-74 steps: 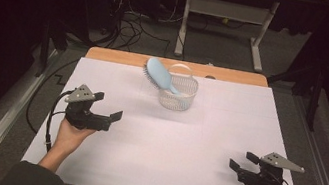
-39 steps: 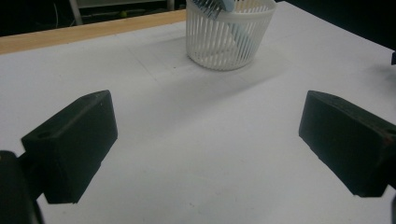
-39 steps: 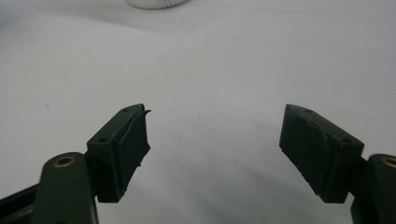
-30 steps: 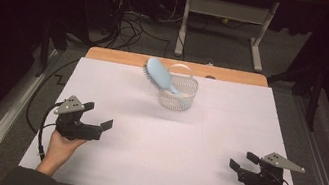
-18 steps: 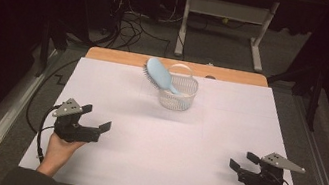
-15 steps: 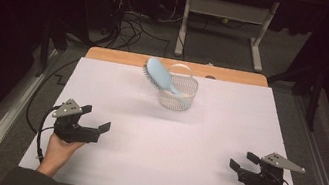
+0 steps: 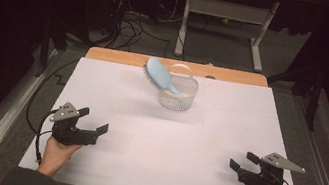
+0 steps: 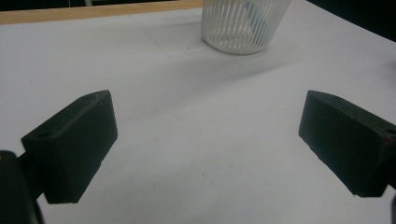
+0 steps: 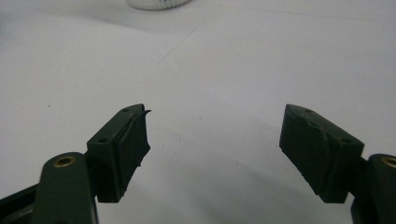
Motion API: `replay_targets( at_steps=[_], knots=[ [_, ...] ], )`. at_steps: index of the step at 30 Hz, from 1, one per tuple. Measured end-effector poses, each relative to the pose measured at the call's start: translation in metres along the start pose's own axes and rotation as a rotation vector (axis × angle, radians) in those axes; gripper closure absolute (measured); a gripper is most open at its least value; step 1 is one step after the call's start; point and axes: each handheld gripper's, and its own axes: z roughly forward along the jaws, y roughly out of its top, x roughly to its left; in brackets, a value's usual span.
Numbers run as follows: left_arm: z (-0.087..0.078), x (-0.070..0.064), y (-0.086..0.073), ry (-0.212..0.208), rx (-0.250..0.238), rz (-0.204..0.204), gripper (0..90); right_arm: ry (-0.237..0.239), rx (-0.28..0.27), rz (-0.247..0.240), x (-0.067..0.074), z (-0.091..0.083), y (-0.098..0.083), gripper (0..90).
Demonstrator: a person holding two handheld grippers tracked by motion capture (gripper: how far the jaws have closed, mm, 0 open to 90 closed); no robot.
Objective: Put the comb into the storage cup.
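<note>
A light blue hairbrush (image 7: 160, 75) leans out of a clear ribbed cup (image 7: 178, 93) near the far middle of the white table (image 7: 164, 143); its bristled head sticks up to the left over the rim. The cup (image 8: 243, 23) stands ahead in the left gripper view, the brush handle showing faintly through its wall. My left gripper (image 7: 94, 120) rests at the near left, open, with nothing between its jaws, seen close as the left gripper (image 8: 205, 140). At the near right lies my right gripper (image 7: 241, 161), also open and empty, seen close as the right gripper (image 9: 215, 140).
A wooden strip (image 7: 122, 57) edges the table's far side. Beyond it are white desk legs (image 7: 184, 20) and loose cables (image 7: 134, 21) on the dark floor. A black cable (image 7: 36, 101) trails off the left edge.
The left hand has drawn its gripper back toward the near edge and slightly left, keeping it open. The right gripper, cup and brush have stayed put.
</note>
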Motion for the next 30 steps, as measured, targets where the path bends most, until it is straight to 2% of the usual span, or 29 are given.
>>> replay_targets(
  at_steps=[10,16,23,26,30],
  knots=[
    [0.0,0.001,-0.007,0.009,-0.004,-0.023,3.7,-0.001,-0.004,-0.002,0.0,-0.001,0.0,24.0],
    [0.001,0.0,-0.012,0.012,0.001,-0.022,3.7,0.0,-0.005,-0.001,0.0,-0.001,0.0,24.0],
    [0.005,0.0,-0.018,0.011,0.024,-0.037,3.7,-0.003,-0.007,-0.002,0.0,-0.001,0.0,24.0],
    [0.009,-0.002,-0.02,0.022,0.058,-0.015,3.7,-0.002,-0.011,-0.001,0.0,-0.002,0.0,24.0],
    [0.009,-0.001,-0.021,0.027,0.059,-0.017,3.7,-0.003,-0.013,0.0,0.0,-0.002,0.0,24.0]
  ],
)
